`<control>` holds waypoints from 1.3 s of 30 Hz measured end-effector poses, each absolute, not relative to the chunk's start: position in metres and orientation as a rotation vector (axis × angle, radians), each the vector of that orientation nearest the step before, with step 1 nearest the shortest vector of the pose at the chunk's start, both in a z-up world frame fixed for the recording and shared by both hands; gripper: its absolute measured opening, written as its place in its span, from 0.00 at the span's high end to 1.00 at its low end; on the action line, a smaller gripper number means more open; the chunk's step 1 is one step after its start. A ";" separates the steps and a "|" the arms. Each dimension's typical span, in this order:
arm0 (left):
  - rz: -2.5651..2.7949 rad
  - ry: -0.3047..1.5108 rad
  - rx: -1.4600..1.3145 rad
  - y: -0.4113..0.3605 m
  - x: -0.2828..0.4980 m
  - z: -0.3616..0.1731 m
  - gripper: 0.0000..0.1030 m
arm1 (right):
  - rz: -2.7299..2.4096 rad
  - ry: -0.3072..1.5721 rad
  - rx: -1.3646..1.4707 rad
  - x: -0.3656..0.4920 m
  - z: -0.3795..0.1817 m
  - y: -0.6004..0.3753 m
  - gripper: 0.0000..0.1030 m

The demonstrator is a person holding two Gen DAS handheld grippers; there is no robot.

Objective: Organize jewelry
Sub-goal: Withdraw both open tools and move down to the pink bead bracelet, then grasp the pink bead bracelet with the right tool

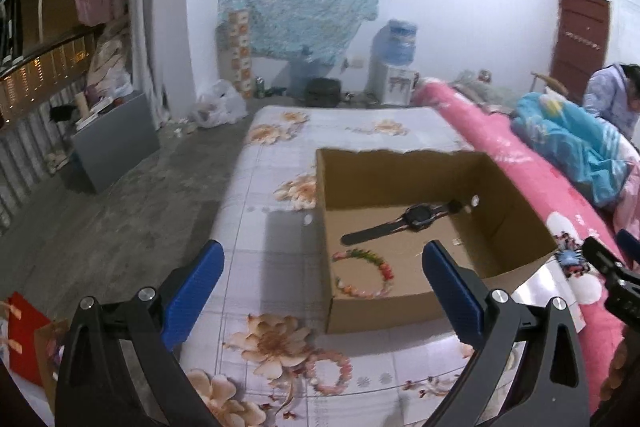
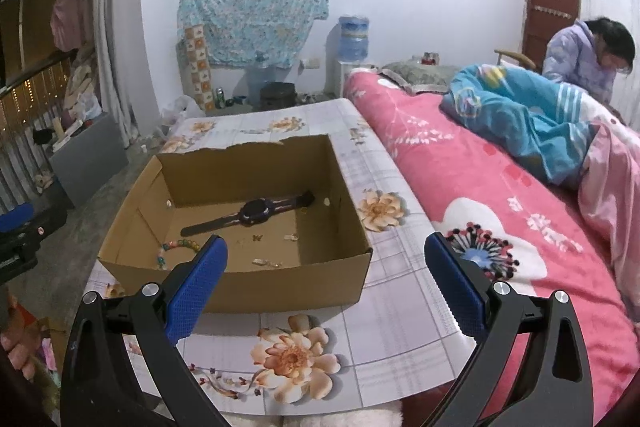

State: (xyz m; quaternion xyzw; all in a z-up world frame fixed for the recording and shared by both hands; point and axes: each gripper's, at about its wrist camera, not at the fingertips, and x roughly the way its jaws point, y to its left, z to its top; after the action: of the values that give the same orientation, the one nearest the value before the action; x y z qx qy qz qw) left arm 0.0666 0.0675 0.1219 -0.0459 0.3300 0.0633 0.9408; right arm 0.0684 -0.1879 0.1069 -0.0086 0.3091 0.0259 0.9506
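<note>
My left gripper (image 1: 322, 287) hung wide open and empty above the flowered tablecloth (image 1: 256, 187), a pink bead bracelet (image 1: 329, 371) lying just near of its fingers. My right gripper (image 2: 326, 283) gaped empty too. Beyond both sat the open cardboard box (image 2: 280, 291), holding a dark wristwatch (image 2: 250, 213) at the far side and a colourful bead bracelet (image 1: 366, 273) in its near-left corner. A pink quilt (image 2: 460, 187) lay to the right.
</note>
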 end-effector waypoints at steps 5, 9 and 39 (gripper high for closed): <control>0.138 0.736 -0.086 0.072 0.069 0.101 0.05 | 0.067 0.641 -0.044 0.068 0.098 -0.186 0.08; 0.157 0.790 -0.041 0.072 0.067 0.080 0.05 | 0.109 0.685 -0.023 0.067 0.082 -0.187 0.08; 0.135 1.072 -0.016 0.115 0.037 -0.045 0.05 | 0.507 1.021 -0.074 0.076 -0.034 -0.036 0.50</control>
State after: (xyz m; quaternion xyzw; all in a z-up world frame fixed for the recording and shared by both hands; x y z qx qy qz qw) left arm 0.0372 0.1150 -0.0453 -0.0077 0.5102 0.0644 0.8576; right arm 0.0757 -0.0359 -0.0342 -0.0350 0.4831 0.2399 0.8414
